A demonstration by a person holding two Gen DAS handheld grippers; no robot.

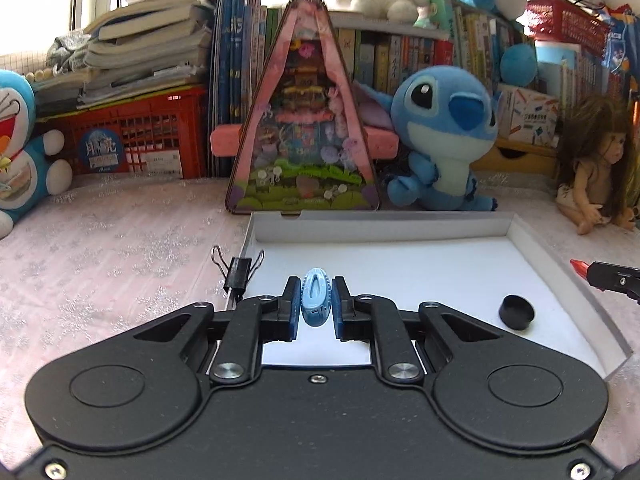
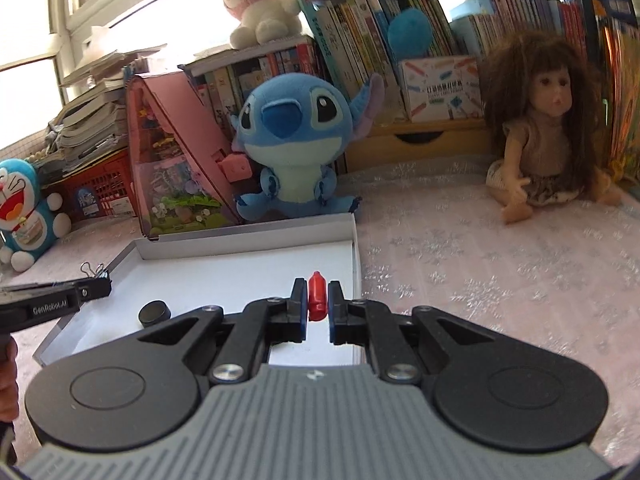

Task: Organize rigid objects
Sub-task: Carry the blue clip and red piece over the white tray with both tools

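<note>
Black cap [image 1: 516, 312] lies in white tray [image 1: 440, 240], binder clip [image 1: 239, 274] beside it.

On the side of the left hand-held gripper [image 2: 90, 289], you can read the white lettering "GenRobot.AI". The blue round sticker on the red crate [image 1: 132, 136] carries large pale characters, too blurred for you to read. The print on the book spines [image 1: 384, 60] and on the white box [image 2: 440, 88] is too small to make out.

Pink-clothed table [image 2: 480, 280], white tray [image 2: 240, 252], binder clip [image 1: 240, 276]
</note>
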